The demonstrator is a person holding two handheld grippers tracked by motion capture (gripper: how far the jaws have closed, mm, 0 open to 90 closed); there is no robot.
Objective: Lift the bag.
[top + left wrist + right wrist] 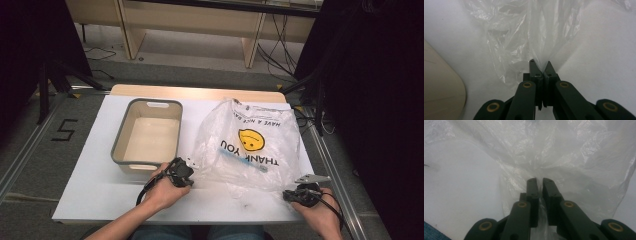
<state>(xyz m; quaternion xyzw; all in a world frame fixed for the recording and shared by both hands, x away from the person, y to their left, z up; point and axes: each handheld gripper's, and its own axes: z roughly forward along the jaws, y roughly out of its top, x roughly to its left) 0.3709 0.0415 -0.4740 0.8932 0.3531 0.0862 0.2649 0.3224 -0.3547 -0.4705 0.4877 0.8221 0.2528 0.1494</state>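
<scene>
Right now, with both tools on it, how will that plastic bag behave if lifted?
Likely floppy: the plastic bag is thin, crinkled film, bunched where the left tool pinches it. Probably light, sagging between grips. It may slip: the right tool holds only a thin fold.

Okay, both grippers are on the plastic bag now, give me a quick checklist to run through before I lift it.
1. Left gripper shut on the plastic bag: ok, film pinched between its jaws.
2. Right gripper shut on the bag: ok, film sits between its closed jaws.
3. Grips on opposite sides of the bag's near edge: ok, seen from above.
4. Bin free of the bag: ok, it stands apart to the left.
5. What is inside the bag: cannot tell; something blue shows through the film.
6. Grip firm enough for a lift: cannot tell; only thin film is caught.
</scene>
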